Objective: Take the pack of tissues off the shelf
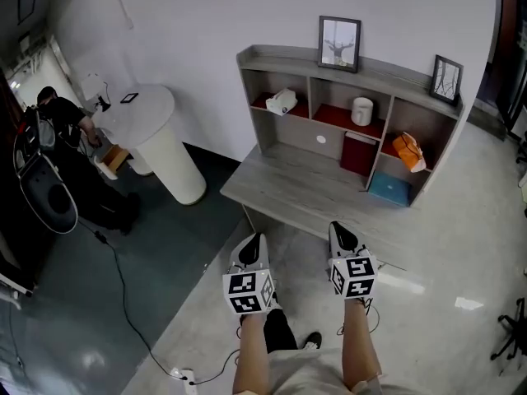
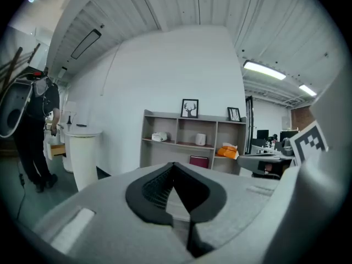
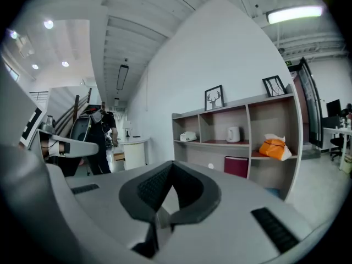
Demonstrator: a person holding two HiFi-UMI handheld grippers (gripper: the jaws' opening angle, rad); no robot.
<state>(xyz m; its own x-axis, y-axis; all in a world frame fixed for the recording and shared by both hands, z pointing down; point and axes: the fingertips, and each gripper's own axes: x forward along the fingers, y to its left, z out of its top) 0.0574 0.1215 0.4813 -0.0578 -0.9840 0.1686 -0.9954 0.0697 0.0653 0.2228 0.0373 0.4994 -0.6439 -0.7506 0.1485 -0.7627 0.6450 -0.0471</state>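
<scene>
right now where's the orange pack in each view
Head view: orange pack in the right compartment of the shelf, right of centre.
Left gripper view: orange pack right of centre, mid-height.
Right gripper view: orange pack at mid-right.
Shared landmark: the deer picture on top of the shelf.

White wall (image 1: 206,39) — pale floor (image 1: 465,249).

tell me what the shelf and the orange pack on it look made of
Shelf: looks like pale grey wood or laminate, matte; faint grain streaks show on its boards. Orange pack: probably thin plastic wrap, slightly shiny; it looks crumpled and soft-edged.
</scene>
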